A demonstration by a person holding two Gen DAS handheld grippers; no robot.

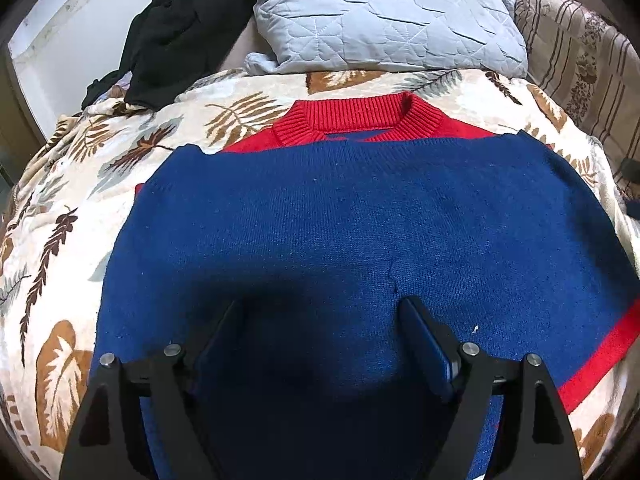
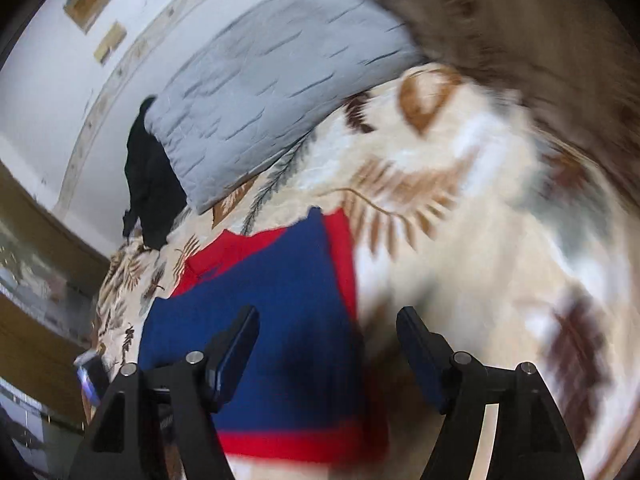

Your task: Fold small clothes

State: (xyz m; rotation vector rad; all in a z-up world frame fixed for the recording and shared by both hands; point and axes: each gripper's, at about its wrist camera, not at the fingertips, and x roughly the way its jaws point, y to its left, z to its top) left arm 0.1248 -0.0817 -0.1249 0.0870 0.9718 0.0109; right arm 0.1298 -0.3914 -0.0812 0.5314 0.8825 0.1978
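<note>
Both grippers, left (image 1: 320,312) and right (image 2: 328,320), tilt downward with fingers spread and empty over the folded blue-and-red knitted sweater (image 1: 360,220) on the leaf-patterned cream blanket (image 1: 60,200); a grey quilted pillow (image 1: 384,12) lies beyond.

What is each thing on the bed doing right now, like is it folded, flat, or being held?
Sweater: lying on the blanket, partly folded, blue side up, red collar showing, not held.
Left gripper: open, above the sweater, holding nothing.
Right gripper: open, holding nothing.
Pillow: lying at the head of the bed.
Black garment: crumpled, unfolded, beside the pillow.
Blanket: spread out under the sweater.
</note>
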